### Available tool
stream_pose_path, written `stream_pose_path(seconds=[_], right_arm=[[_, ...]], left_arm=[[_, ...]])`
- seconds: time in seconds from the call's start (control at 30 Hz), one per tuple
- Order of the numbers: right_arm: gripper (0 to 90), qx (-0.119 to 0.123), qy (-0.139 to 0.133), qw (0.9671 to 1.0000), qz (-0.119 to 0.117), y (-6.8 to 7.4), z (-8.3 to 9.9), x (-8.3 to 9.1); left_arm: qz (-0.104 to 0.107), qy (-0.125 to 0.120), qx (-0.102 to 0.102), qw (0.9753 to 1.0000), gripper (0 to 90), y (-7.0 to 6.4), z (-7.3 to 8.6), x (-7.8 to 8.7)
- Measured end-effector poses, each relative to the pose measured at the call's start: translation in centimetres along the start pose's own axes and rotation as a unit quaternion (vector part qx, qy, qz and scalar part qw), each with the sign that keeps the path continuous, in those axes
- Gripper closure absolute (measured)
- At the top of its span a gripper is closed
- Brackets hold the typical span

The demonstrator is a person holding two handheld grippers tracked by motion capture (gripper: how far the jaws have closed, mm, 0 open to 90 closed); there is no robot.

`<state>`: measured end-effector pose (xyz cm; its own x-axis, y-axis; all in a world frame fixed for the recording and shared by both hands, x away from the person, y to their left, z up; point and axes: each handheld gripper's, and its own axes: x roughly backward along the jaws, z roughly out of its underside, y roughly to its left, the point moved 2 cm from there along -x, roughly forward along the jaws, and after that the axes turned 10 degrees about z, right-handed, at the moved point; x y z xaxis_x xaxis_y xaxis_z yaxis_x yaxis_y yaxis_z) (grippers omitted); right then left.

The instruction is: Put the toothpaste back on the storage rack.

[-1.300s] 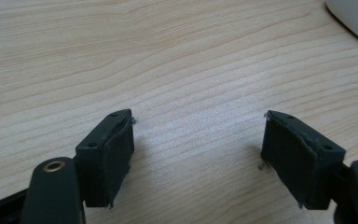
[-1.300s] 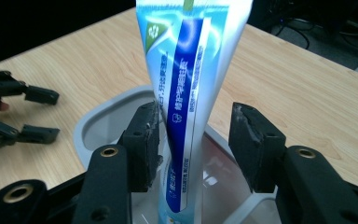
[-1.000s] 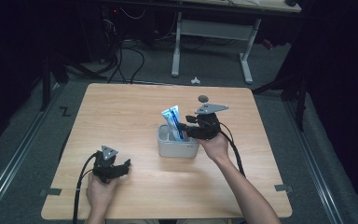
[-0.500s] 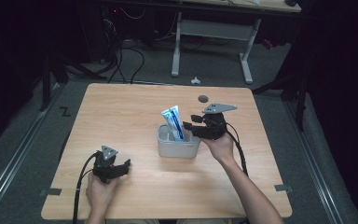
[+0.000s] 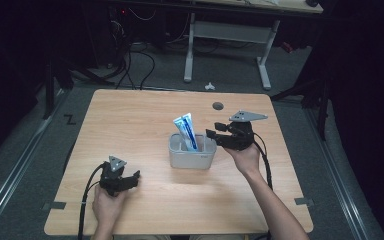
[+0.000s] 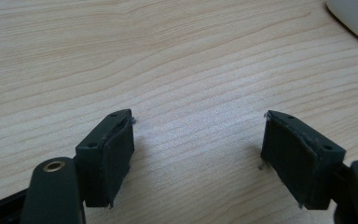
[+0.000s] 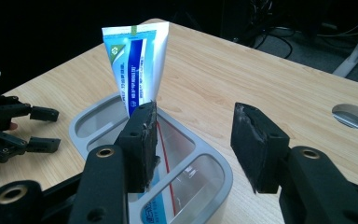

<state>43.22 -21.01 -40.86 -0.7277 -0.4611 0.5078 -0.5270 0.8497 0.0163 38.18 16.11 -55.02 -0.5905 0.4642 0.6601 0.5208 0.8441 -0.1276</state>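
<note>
Both of my grippers stand with jaws apart and empty: my left gripper [image 5: 130, 178] rests low at seven o'clock on the table [image 5: 140, 125], my right gripper [image 5: 211, 135] just at three o'clock of the grey holder [image 5: 191, 157]. Beyond its jaws, the toothpaste tube [image 7: 137, 70] stands tilted in the holder's far compartment.

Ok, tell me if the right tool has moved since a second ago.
Yes. In the high view the right tool has backed off rightward from the toothpaste in the grey holder, and now stands open just beside its right rim.
</note>
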Motion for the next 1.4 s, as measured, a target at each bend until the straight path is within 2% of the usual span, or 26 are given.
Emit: stream_pose_path(seconds=[0.67, 1.4], right_arm=[[50.4, -0.024, -0.012, 0.9996, 0.008, -1.6, 0.9, 1.9], [50.2, -0.034, -0.023, 0.999, 0.017, -2.7, 1.7, 3.5]], left_arm=[[0.0, 0.0, 0.0, 1.0, 25.6, 0.0, 0.0, 0.0], [0.0, 0.0, 0.0, 1.0, 25.6, 0.0, 0.0, 0.0]])
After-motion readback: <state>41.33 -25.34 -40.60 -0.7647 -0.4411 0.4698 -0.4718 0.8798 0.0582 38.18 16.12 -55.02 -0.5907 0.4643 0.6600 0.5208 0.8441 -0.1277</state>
